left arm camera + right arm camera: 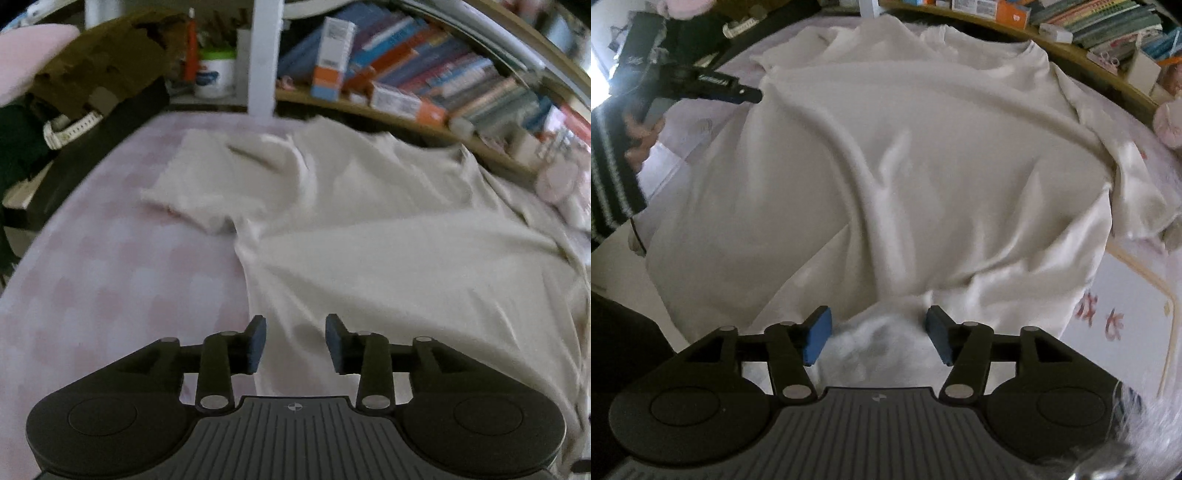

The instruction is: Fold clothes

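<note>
A cream T-shirt (pixel 388 236) lies spread and wrinkled on a pink checked bedsheet (pixel 110 280), collar toward the far shelf, one sleeve (pixel 207 184) out to the left. My left gripper (pixel 295 341) is open just above the shirt's left side edge near the hem, holding nothing. In the right wrist view the shirt (pixel 923 166) fills the frame. My right gripper (pixel 878 336) is open, jaws apart over a bunched bit of the hem (pixel 879 343), not closed on it. The left gripper (pixel 716 85) shows there at upper left, held by a hand.
A bookshelf (pixel 424 74) with books and boxes runs along the far side. A brown cap (pixel 99 70), a white watch (pixel 70 129) and a cup (pixel 216 74) sit at far left. A pink plush (pixel 1167 122) lies at the right. A white post (pixel 264 55) stands behind.
</note>
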A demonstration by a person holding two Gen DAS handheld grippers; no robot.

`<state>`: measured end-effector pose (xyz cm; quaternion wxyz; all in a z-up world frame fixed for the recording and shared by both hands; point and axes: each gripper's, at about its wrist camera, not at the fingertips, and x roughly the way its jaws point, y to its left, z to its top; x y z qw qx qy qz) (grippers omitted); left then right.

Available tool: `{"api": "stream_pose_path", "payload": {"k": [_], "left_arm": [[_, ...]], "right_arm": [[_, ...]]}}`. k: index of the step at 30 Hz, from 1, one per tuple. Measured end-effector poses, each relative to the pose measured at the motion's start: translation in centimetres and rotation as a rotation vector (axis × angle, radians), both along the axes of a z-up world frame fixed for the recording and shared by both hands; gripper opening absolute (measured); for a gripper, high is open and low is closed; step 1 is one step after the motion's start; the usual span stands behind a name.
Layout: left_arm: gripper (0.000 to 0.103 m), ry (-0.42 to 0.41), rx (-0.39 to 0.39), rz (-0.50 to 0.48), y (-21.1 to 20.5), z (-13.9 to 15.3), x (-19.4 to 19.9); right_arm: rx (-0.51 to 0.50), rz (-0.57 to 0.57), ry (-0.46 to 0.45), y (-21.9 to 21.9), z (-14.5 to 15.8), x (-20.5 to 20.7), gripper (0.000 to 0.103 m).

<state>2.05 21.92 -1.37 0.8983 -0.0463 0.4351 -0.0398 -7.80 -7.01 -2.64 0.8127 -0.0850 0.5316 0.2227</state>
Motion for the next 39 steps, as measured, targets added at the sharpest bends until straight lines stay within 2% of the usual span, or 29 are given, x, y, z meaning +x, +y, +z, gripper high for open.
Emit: {"api": "stream_pose_path", "payload": {"k": [4,8,11,14,16,18,19,20,22,25,27,30,32,37,39], "left_arm": [[0.038,0.001,0.015,-0.052,-0.3,-0.3,-2.4],[0.038,0.001,-0.012,-0.066,-0.4,0.2,-4.7],[0.038,-0.009,-0.031,-0.041,-0.5,0.5,-6.8],[0.038,-0.013,-0.04,0.001,-0.7,0.7,-9.4],[0.038,-0.009,-0.039,0.021,-0.9,0.9,-11.2],[0.038,0.002,-0.05,0.029,-1.1,1.2,-13.3],[0.038,0.007,-0.054,0.027,-1.2,1.3,-14.4],[0.038,0.014,-0.05,0.02,-1.4,1.3,-15.4],[0.039,0.034,-0.026,0.023,-1.8,0.9,-17.1],[0.039,0.062,-0.027,0.041,-2.3,0.3,-19.1],[0.051,0.082,-0.042,0.045,-2.4,-0.2,-20.0],[0.052,0.129,-0.058,0.058,-2.3,-1.6,-20.5],[0.052,0.138,-0.1,0.089,-1.7,-2.2,-20.4],[0.052,0.179,-0.286,0.167,0.6,-3.8,-20.0],[0.046,0.186,-0.353,0.176,1.3,-4.4,-20.0]], "right_arm": [[-0.069,-0.033,-0.036,1.8,-0.2,-2.1,0.057],[-0.158,-0.084,-0.091,2.9,0.1,-3.5,0.046],[-0.127,-0.084,-0.137,2.7,0.9,-4.1,0.045],[-0.072,-0.041,-0.121,2.9,0.1,-3.8,0.041],[-0.073,-0.047,-0.114,2.8,-1.1,-3.3,0.033],[-0.075,-0.075,-0.147,2.4,-1.5,-3.4,0.027],[-0.076,-0.09,-0.166,2.2,-1.7,-3.5,0.02],[-0.079,-0.096,-0.185,2.0,-1.8,-3.8,0.019],[-0.073,-0.107,-0.214,1.3,-1.9,-4.6,0.01],[-0.031,-0.157,-0.224,-0.3,-1.3,-5.6,0.008],[-0.004,-0.205,-0.242,-1.7,-0.5,-6.5,0.008],[0.014,-0.289,-0.275,-4.3,1.2,-8.6,0.008],[0.01,-0.355,-0.289,-6.2,2.0,-9.7,0.008],[-0.041,-0.598,-0.295,-12.9,3.1,-12.9,0.008],[-0.044,-0.666,-0.266,-15.1,2.4,-13.6,0.007]]}}
